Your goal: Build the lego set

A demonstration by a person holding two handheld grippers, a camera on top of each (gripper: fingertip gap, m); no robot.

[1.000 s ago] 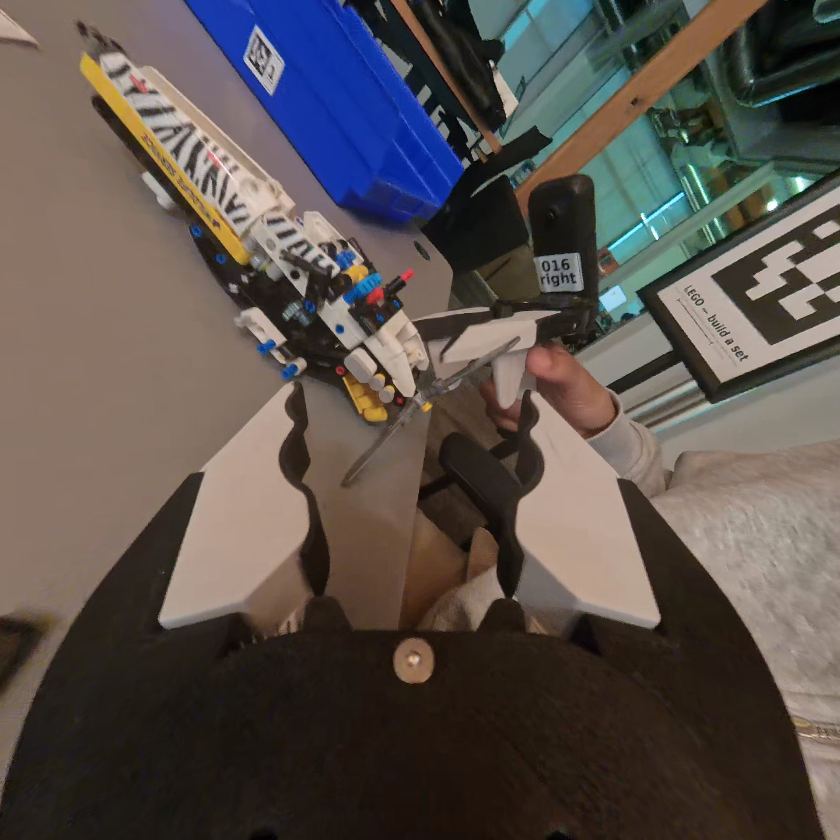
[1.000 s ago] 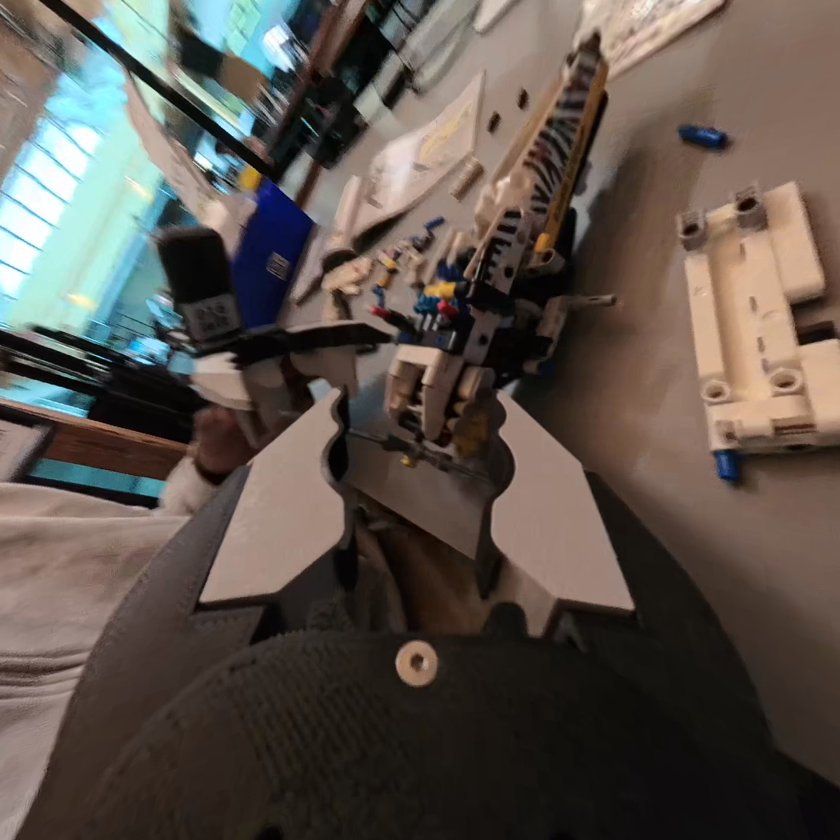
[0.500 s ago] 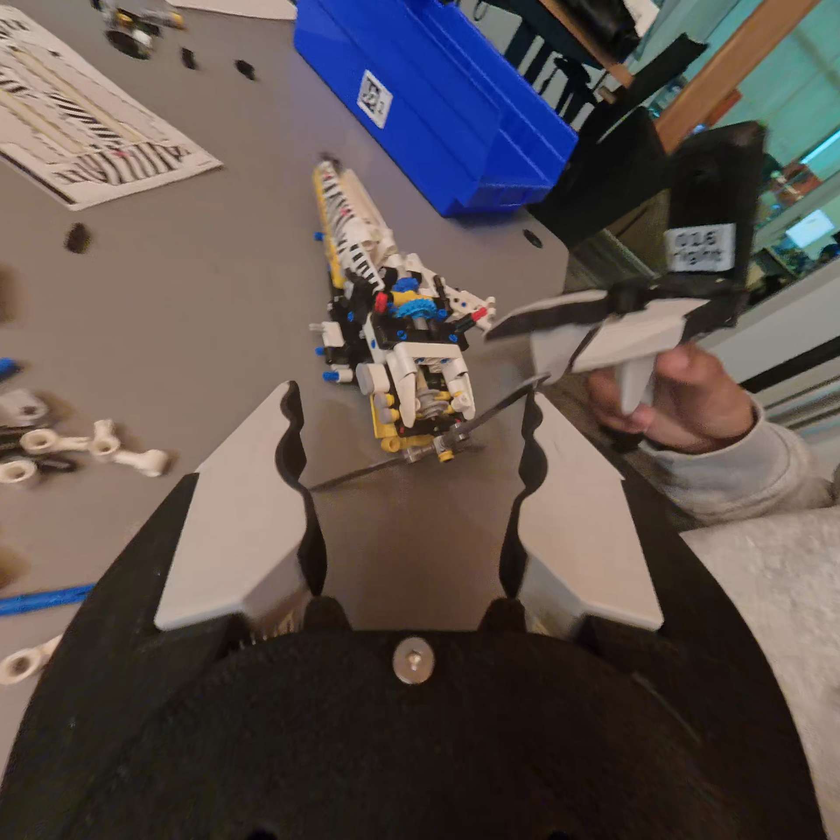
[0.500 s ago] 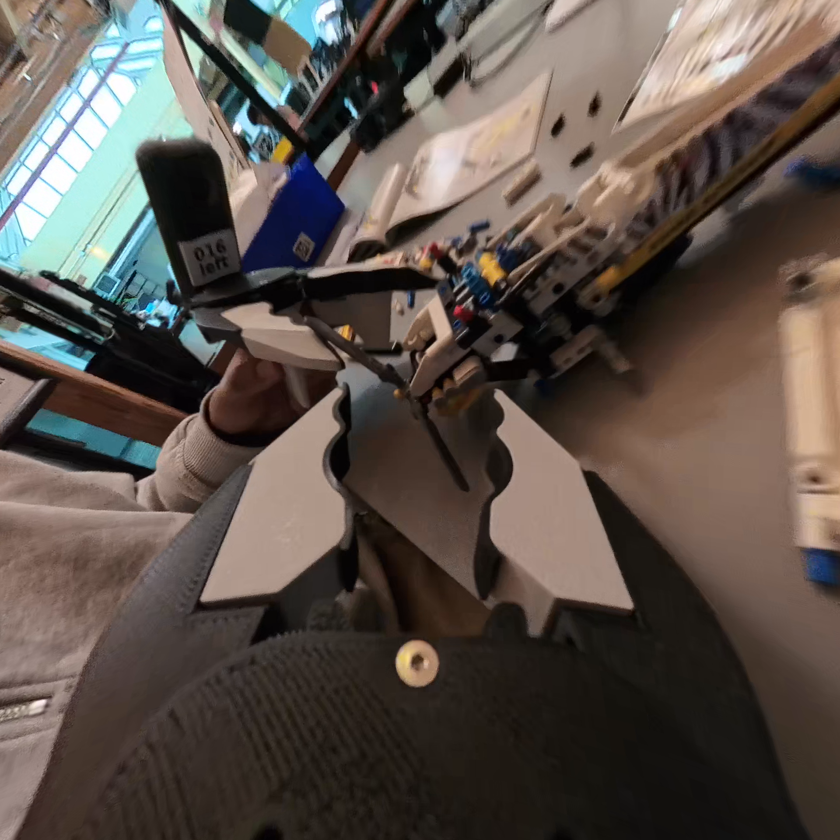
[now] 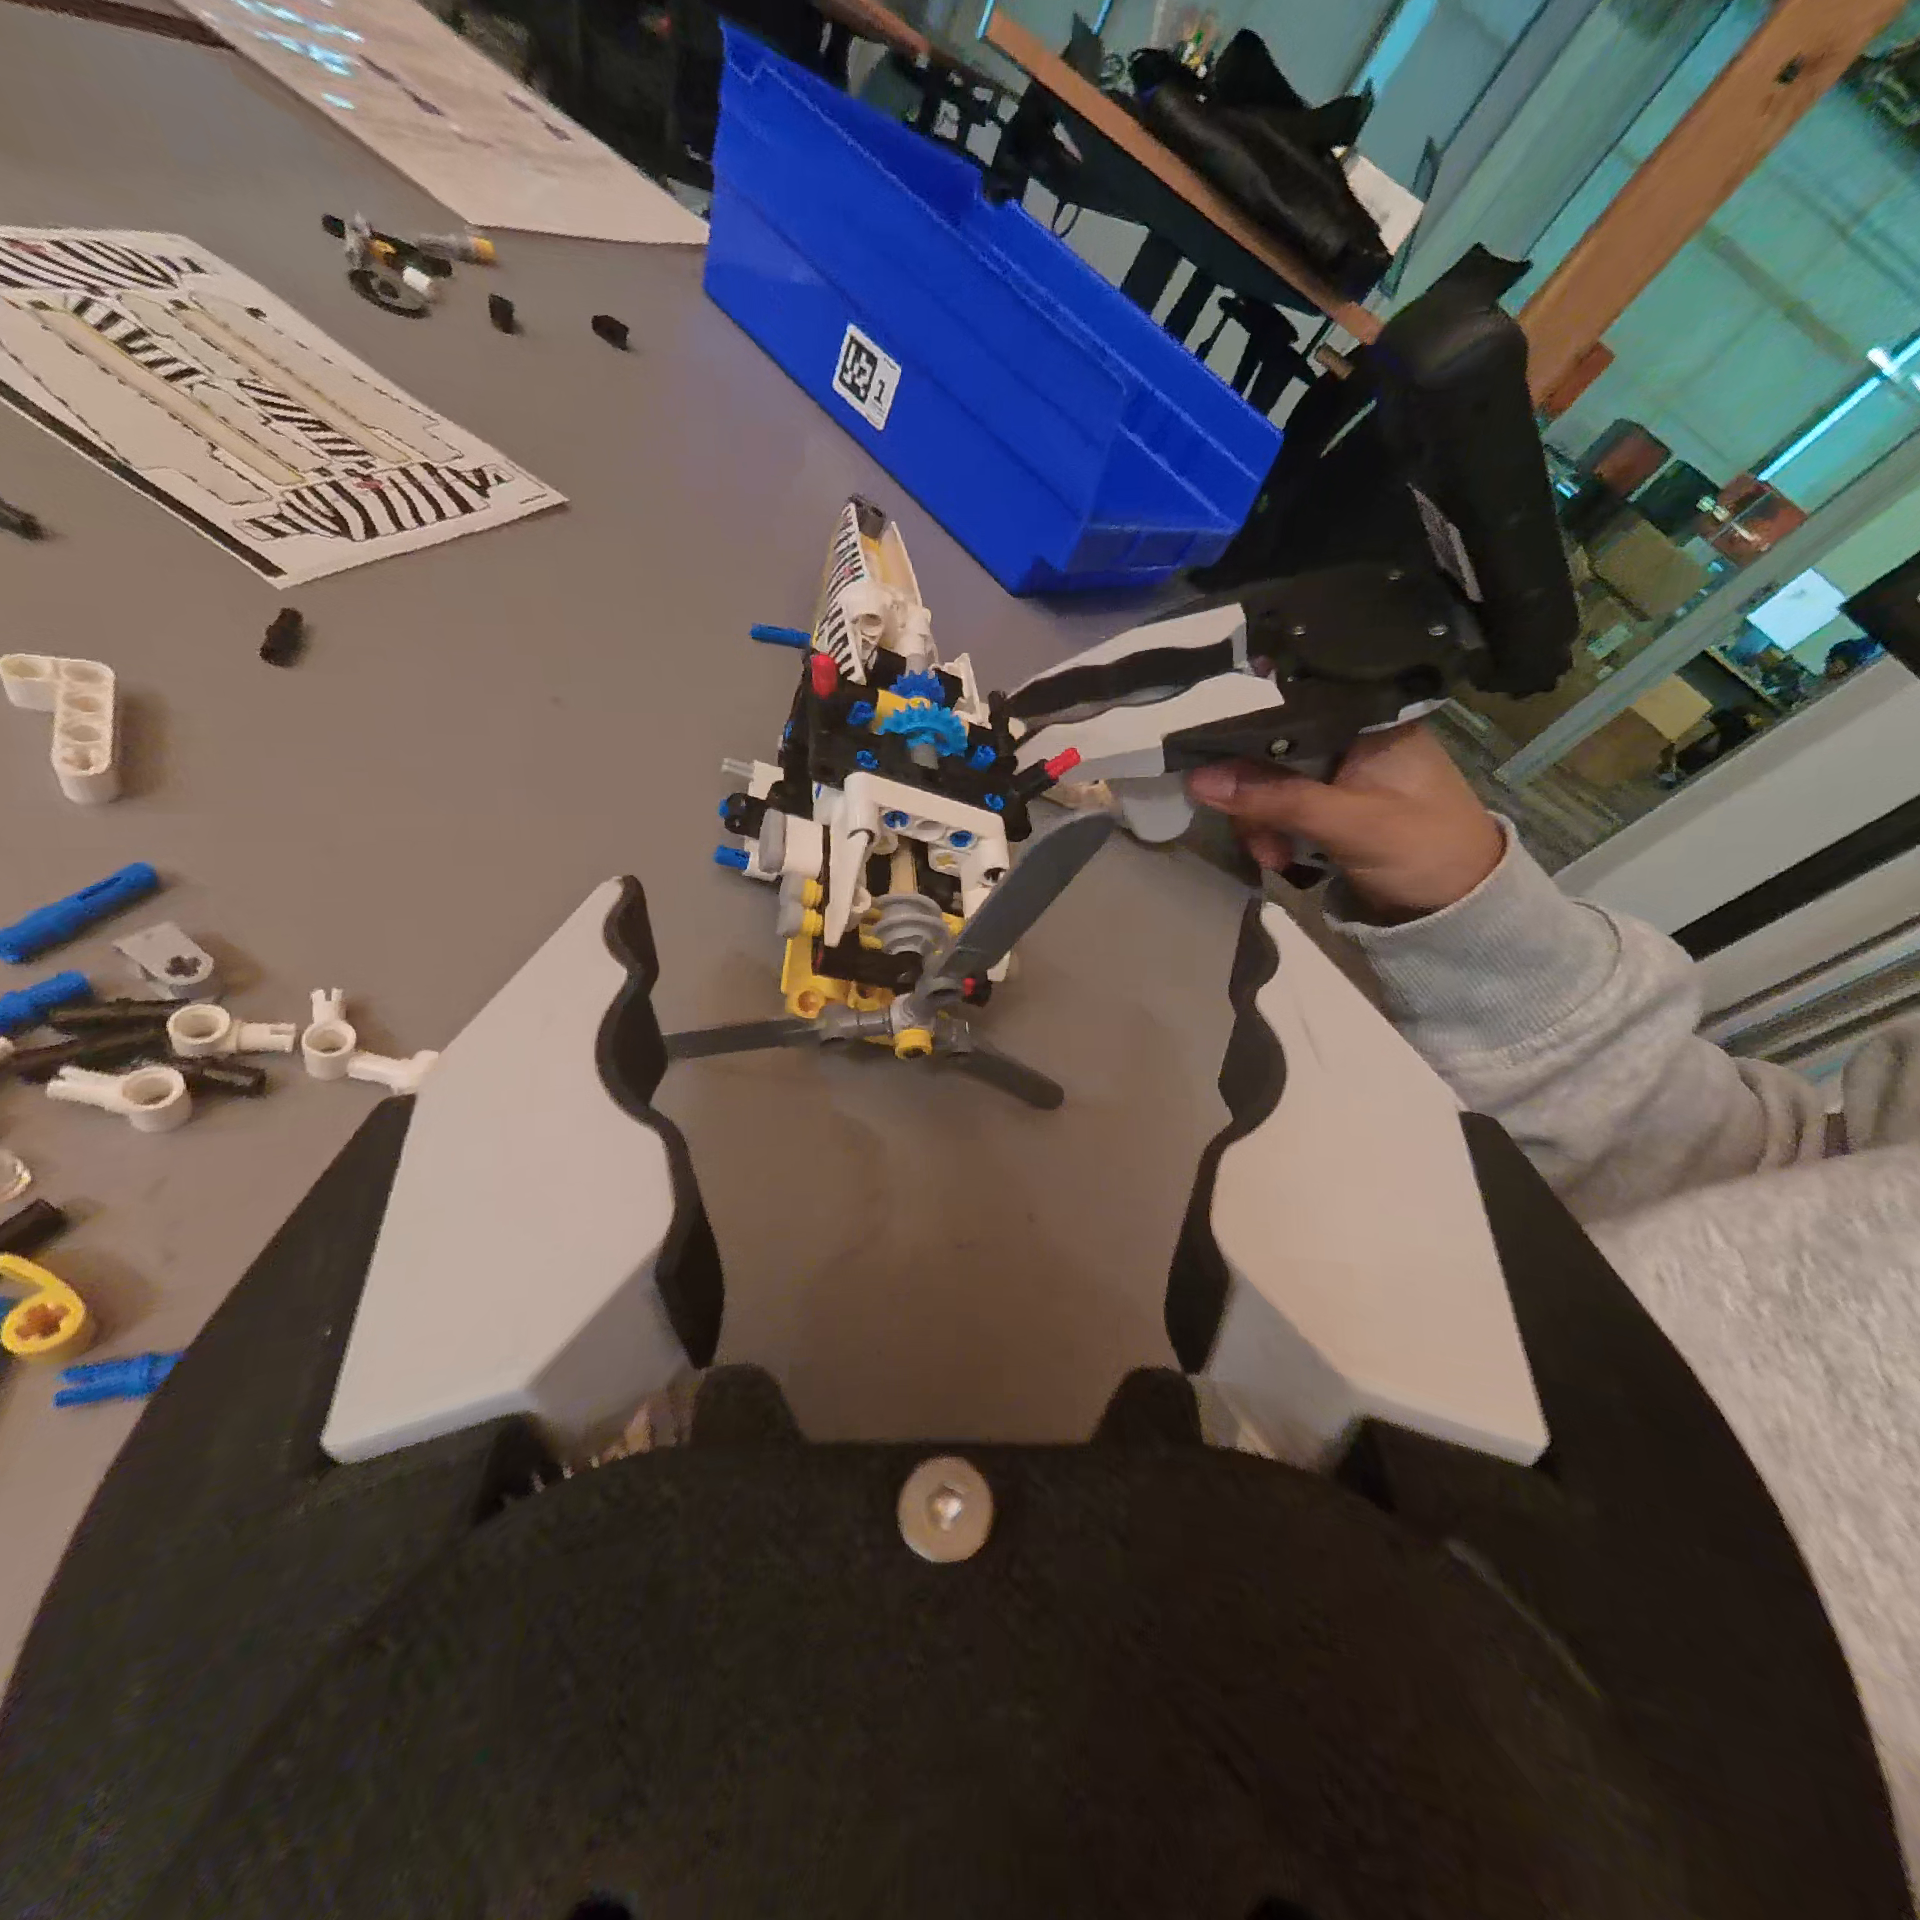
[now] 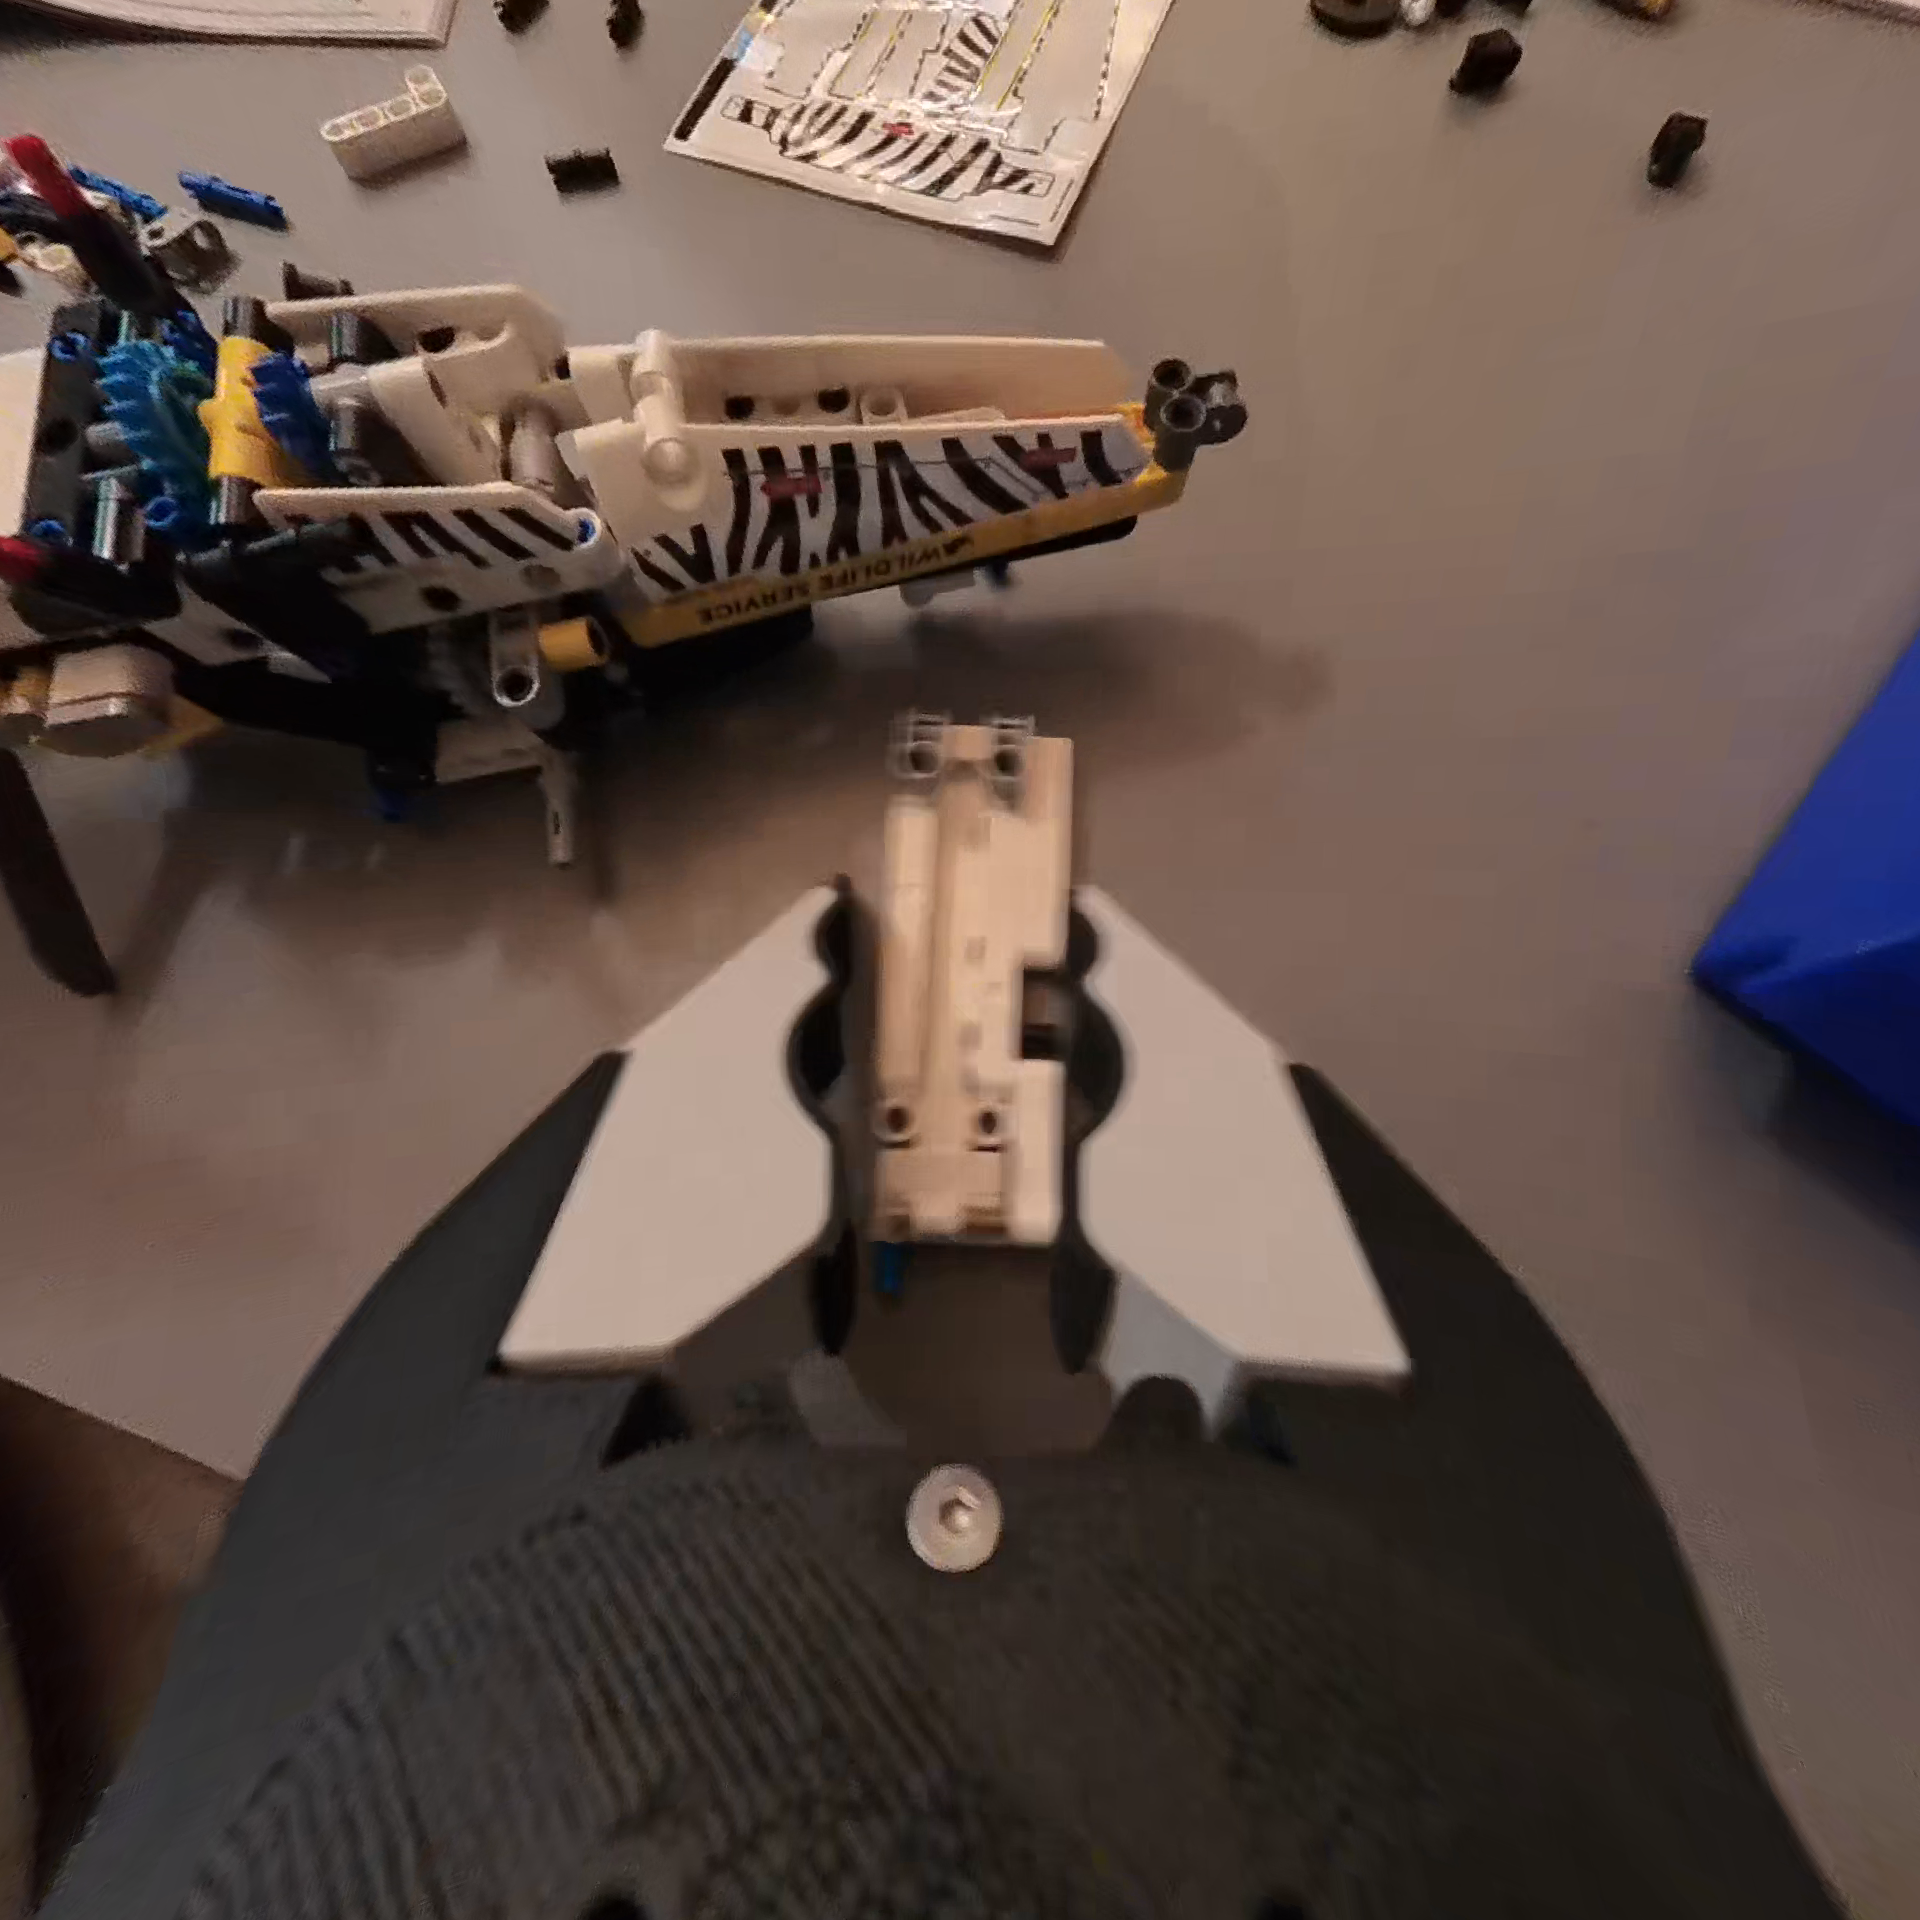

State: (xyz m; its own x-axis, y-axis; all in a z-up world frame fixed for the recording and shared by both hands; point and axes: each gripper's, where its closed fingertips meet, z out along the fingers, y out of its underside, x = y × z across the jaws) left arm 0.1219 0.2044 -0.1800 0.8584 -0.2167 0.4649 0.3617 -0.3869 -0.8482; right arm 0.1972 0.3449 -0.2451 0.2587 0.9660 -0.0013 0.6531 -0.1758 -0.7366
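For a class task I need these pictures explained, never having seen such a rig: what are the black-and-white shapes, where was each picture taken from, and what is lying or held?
No robot: a person holds a two-fingered hand-held gripper in each hand, each with a camera looking along its fingers. The left camera shows the left hand-held gripper open and empty, facing a part-built Lego model with a grey propeller on the grey table; beyond it, the person's hand holds the other one. The right camera shows the right hand-held gripper seemingly closed on a white Lego block. Loose pieces, a sticker sheet and a blue bin lie around.
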